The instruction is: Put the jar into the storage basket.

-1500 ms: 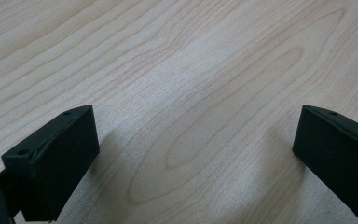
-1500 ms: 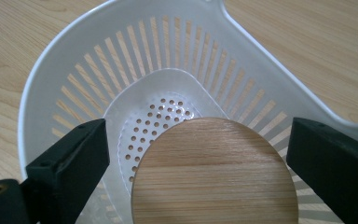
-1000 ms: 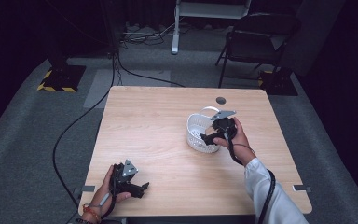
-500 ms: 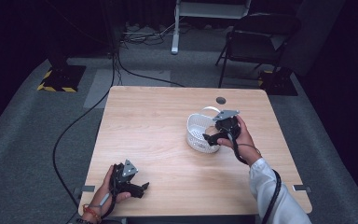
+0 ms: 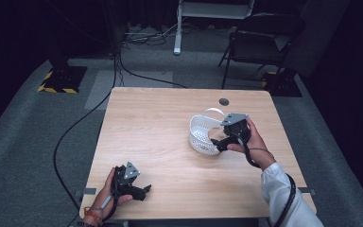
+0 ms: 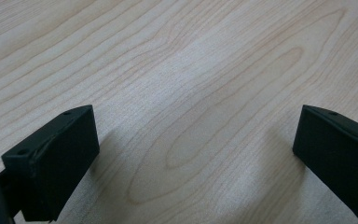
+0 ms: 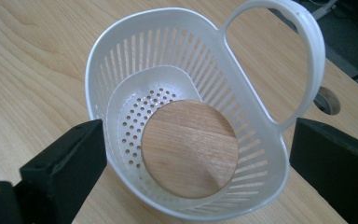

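The right tool [image 7: 198, 154] — jaws wide — hangs over a white slotted basket [image 7: 135, 60] holding a round wooden disc [image 7: 189, 147].

A wooden table [image 5: 170, 127] stands on grey carpet [image 5: 28, 142]; a black chair [image 5: 260, 47] sits far right, dark surroundings.

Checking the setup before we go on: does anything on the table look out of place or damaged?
Nothing stands out. The white basket sits upright on the table with a round wooden disc in it, no spill or damage visible.
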`<state>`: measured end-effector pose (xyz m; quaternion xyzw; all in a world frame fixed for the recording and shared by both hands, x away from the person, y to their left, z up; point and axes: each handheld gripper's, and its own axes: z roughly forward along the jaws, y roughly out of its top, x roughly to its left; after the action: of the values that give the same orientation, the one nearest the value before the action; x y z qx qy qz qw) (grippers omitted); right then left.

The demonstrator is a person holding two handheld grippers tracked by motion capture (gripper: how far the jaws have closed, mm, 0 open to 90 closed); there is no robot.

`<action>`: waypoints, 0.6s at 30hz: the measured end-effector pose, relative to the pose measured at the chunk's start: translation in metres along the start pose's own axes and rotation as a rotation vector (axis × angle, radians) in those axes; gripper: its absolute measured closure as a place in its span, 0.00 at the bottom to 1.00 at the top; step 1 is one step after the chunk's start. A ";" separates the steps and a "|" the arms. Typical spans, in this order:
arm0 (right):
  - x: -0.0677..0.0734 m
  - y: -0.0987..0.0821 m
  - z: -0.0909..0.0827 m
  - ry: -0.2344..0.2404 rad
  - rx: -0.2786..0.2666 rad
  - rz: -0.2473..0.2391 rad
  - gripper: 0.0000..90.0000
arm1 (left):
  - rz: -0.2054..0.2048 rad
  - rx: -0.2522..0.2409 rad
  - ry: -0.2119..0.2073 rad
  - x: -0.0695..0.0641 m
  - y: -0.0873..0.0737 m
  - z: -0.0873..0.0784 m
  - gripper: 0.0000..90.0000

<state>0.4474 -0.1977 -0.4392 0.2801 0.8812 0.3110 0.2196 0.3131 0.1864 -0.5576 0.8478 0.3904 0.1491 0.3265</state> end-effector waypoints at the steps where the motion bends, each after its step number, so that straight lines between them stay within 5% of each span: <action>1: 0.000 -0.001 -0.002 -0.002 -0.004 -0.006 0.04 | 0.000 0.000 0.000 0.000 0.000 0.000 0.00; 18: 0.010 -0.023 -0.023 0.016 0.011 -0.104 0.04 | 0.000 -0.001 0.000 0.000 0.000 0.000 0.00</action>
<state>0.4189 -0.2161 -0.4407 0.2326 0.8980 0.2967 0.2269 0.3132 0.1864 -0.5576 0.8477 0.3903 0.1491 0.3269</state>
